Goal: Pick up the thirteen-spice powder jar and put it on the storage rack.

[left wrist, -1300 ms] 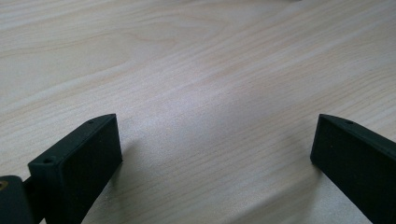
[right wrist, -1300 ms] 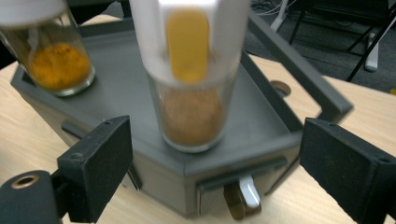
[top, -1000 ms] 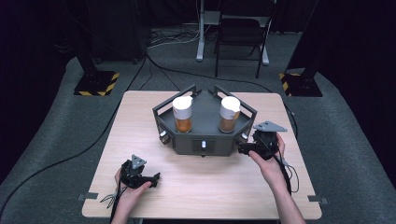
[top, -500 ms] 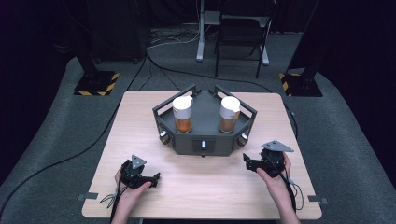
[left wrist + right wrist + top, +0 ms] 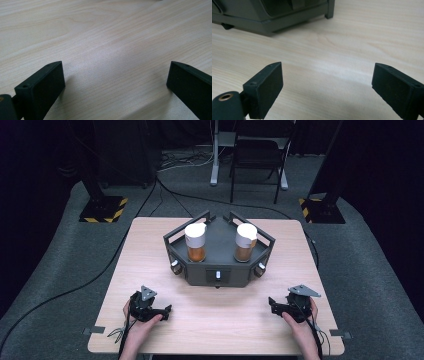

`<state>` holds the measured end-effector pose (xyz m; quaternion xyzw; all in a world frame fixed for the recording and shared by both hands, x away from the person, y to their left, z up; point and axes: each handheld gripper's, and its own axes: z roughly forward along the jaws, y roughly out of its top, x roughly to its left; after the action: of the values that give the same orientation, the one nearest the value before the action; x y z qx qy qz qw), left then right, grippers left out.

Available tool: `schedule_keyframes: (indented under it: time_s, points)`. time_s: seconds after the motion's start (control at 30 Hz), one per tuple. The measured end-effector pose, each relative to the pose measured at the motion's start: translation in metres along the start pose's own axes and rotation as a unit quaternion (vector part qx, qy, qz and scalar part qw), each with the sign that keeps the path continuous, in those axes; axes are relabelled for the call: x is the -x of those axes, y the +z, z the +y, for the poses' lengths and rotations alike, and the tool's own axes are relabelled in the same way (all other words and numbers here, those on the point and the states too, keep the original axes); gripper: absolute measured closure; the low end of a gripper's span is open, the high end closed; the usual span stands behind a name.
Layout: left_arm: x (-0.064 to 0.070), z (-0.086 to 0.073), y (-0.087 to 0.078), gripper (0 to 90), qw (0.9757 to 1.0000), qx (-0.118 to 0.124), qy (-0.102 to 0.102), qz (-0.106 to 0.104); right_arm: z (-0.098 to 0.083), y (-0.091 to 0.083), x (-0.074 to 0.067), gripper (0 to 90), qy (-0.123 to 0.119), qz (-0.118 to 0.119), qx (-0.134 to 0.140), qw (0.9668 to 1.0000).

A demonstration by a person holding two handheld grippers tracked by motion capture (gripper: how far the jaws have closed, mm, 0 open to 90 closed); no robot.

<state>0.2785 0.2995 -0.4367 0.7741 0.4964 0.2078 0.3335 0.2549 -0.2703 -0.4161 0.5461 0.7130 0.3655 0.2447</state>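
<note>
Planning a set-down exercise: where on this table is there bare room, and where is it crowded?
Free: the strip of table between left gripper and right gripper, and both side margins beside the tray. Crowded: the tray, holding two jars.

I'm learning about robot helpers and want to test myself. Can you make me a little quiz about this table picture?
1. How many jars stand in the dark tray?
2. True or false: the right gripper is holding a jar.
3. Which is wide open with only bare table between its jaws? A) the left gripper alone B) the right gripper alone C) both

Key
1. Two, each with a white lid and brownish contents; the second jar stands at the tray's right.
2. False. It holds nothing and rests near the table's front edge, apart from the tray.
3. C
</note>
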Motion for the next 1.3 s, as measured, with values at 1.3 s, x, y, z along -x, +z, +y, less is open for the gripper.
schedule_keyframes:
  time_s: [1.3]
  points:
    - [0.001,0.0,0.0,1.6,1.0,0.001,-0.001,0.002,-0.009,0.015,-0.008,4.4,-0.019,-0.023,-0.042,0.9986]
